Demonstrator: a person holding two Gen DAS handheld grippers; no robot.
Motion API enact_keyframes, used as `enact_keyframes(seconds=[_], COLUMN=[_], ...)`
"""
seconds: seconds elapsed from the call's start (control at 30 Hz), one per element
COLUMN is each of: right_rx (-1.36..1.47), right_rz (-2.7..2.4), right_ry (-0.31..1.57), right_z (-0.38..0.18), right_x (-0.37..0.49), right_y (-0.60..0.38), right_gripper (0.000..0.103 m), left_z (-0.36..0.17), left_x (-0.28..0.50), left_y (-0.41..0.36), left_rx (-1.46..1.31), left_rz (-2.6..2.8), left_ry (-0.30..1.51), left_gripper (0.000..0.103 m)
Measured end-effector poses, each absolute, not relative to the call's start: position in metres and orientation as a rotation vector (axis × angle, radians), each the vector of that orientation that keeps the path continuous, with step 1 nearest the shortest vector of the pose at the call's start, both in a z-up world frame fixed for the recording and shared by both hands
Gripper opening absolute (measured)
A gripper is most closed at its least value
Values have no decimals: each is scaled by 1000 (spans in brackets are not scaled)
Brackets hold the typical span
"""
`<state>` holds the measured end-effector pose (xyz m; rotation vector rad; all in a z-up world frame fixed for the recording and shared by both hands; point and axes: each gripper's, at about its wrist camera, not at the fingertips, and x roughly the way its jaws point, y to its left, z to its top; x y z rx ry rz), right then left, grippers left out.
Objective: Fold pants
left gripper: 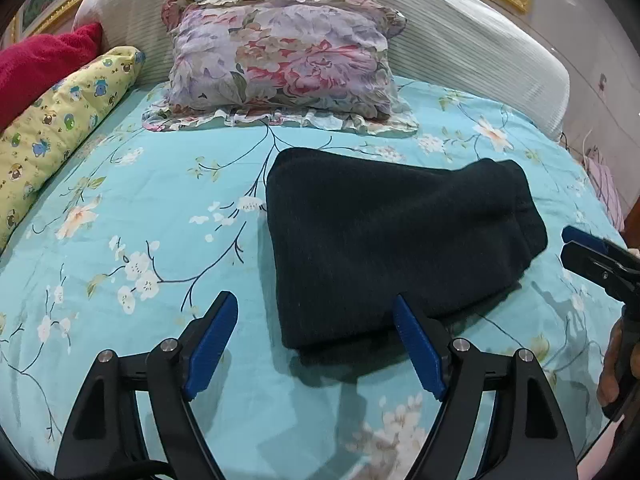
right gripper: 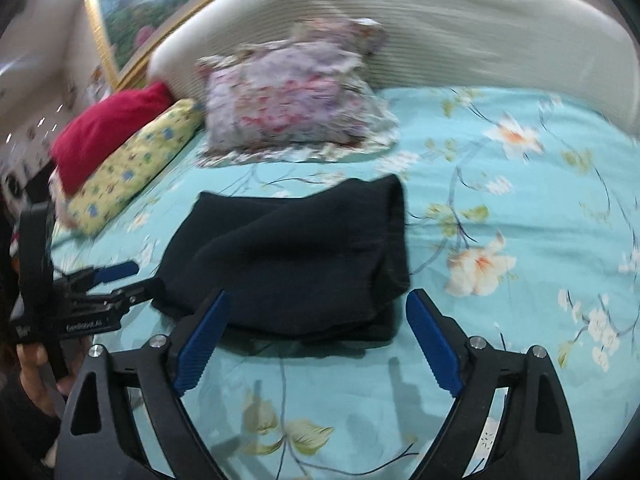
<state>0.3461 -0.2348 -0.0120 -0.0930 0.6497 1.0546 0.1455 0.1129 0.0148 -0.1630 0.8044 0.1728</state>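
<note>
The dark navy pants [left gripper: 392,240] lie folded in a compact bundle on the turquoise floral bedsheet [left gripper: 140,240]. My left gripper [left gripper: 314,308] is open and empty, just in front of the bundle's near left corner. The pants also show in the right wrist view [right gripper: 296,256], which is blurred. My right gripper [right gripper: 316,308] is open and empty, hovering at the bundle's near edge. The right gripper shows at the right edge of the left wrist view [left gripper: 576,242]. The left gripper shows at the left of the right wrist view [right gripper: 144,276], beside the bundle.
A floral pillow [left gripper: 280,60] leans on the white headboard [left gripper: 460,40] behind the pants. A yellow patterned bolster [left gripper: 60,128] and a red cushion [left gripper: 40,60] lie at the left. The bed's right edge [left gripper: 600,184] is near.
</note>
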Motion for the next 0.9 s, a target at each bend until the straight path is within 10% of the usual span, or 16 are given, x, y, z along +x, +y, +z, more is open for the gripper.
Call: enact_keyframes(seconds=[0.9], right_rx=[-282], right_rz=[1117], right_ry=[615], right_z=[-14], right_x=[303], right_y=[-230], right_gripper=[96], left_z=[18], left_x=[115], left_y=[105], left_rx=[-34], left_rz=[229], left_ry=[766], left_gripper=[83])
